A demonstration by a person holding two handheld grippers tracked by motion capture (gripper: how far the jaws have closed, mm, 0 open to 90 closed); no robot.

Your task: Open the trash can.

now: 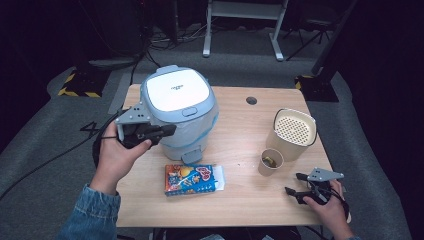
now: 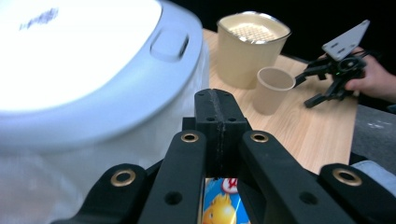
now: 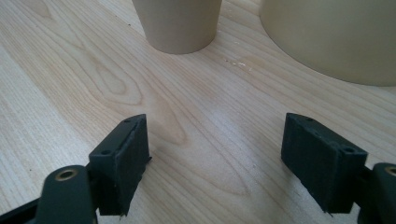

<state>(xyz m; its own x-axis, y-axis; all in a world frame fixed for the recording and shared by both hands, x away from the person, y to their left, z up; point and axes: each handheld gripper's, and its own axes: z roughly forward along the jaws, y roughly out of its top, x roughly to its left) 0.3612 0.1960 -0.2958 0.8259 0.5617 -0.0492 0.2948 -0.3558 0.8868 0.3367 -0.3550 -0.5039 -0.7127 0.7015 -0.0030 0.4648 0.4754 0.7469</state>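
Note:
A white-lidded, pale blue pedal bin [image 1: 177,107] stands at the table's back left, lid down. My left gripper [image 1: 170,131] hovers against its left front side, jaws pressed together with nothing between them; in the left gripper view the closed tips [image 2: 219,109] sit just under the bin's lid [image 2: 93,70]. A colourful snack box [image 1: 192,179] lies flat in front of the bin. My right gripper [image 1: 293,183] rests low near the front right corner, open and empty [image 3: 215,154], facing a paper cup [image 3: 180,23].
The paper cup [image 1: 270,161], with something small inside, stands beside a beige container [image 1: 294,132] with a perforated top. The bin's pedal [image 1: 192,157] juts toward the snack box. A cable hole [image 1: 251,100] is at the back of the wooden table [image 1: 240,200].

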